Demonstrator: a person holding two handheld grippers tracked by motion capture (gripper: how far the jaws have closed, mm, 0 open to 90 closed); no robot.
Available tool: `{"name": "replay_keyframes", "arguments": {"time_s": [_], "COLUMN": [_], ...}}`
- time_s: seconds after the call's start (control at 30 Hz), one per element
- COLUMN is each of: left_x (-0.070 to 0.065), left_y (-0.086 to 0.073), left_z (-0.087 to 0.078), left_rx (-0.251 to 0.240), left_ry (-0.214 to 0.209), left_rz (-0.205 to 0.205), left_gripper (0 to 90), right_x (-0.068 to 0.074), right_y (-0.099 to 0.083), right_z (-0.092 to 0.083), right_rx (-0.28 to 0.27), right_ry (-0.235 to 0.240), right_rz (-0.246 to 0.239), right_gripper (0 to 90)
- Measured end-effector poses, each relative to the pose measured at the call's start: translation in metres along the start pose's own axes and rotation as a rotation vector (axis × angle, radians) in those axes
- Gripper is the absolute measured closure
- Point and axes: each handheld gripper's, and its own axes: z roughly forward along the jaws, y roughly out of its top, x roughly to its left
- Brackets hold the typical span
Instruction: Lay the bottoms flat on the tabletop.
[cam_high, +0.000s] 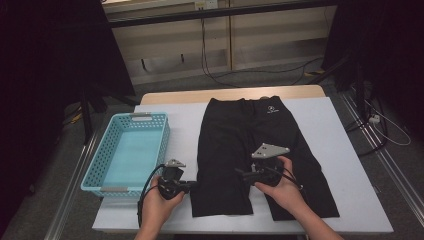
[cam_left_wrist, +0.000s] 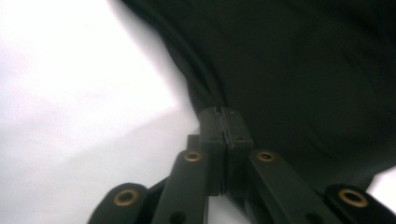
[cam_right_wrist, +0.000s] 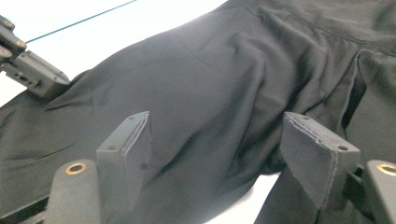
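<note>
While the pair of black fabric shorts (cam_high: 250, 150) lay flat near the middle of the white-topped bench (cam_high: 345, 145), their long axis ran from the far edge toward the person, waistband at the far end, two leg openings at the near end. A small pale logo sat near the waistband on the right. The fabric was plain black, matte, smooth in the high view, with soft creases and a seam line in the right gripper view. The left leg ended just short of the near bench edge; the right leg flared outward to the right and reached slightly nearer.

The left hand-held gripper (cam_high: 192, 185) sat at the outer edge of the left leg, low down near the hem. Its jaws were closed together, pinched right on the seamed edge of the shorts (cam_left_wrist: 299, 79), pads meeting with the hem edge between them.

The right hand-held gripper (cam_high: 240, 173) hovered over the inner part between the legs, jaws spread fairly wide, straddling a raised fold of the shorts (cam_right_wrist: 210, 102) without pressing it. Its pads (cam_right_wrist: 322, 154) stood apart from the cloth bulge.

A light blue perforated plastic basket (cam_high: 150, 120) stood left of the shorts, just beside them.
</note>
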Motion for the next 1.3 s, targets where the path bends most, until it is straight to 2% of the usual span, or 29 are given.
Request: {"name": "replay_keyframes", "arguments": {"time_s": [0.07,0.2,0.37,0.5,0.67,0.93,1.1,1.3], "left_x": [0.0,0.0,0.001,-0.004,-0.015,-0.035,-0.047,-0.052], "left_y": [0.003,0.004,0.006,0.011,0.016,0.03,0.037,0.038], "left_z": [-0.009,-0.021,-0.023,-0.023,-0.017,-0.003,0.007,0.014], "left_rx": [-0.032,-0.066,-0.081,-0.1,-0.104,-0.117,-0.117,-0.117], "left_ry": [-0.047,-0.104,-0.145,-0.159,-0.18,-0.218,-0.239,-0.245], "left_rz": [-0.027,-0.056,-0.063,-0.056,-0.03,0.037,0.066,0.096], "left_gripper": [89.6,89.7,89.6,89.6,89.7,90.0,90.0,90.0], "right_x": [0.0,-0.001,-0.001,-0.002,-0.008,-0.019,-0.019,-0.016], "right_y": [0.0,0.0,0.0,0.001,0.004,0.015,0.026,0.036], "right_z": [-0.001,-0.002,-0.003,0.0,0.004,0.014,0.026,0.038], "right_rx": [-0.003,-0.004,-0.006,-0.006,-0.016,-0.048,-0.052,-0.054], "right_ry": [0.0,0.002,0.003,-0.006,-0.02,-0.044,-0.041,-0.024], "right_rz": [-0.001,0.002,0.002,0.008,0.048,0.116,0.097,0.105], "right_gripper": [25.1,25.1,25.0,23.2,18.4,14.6,12.7,12.4]}}
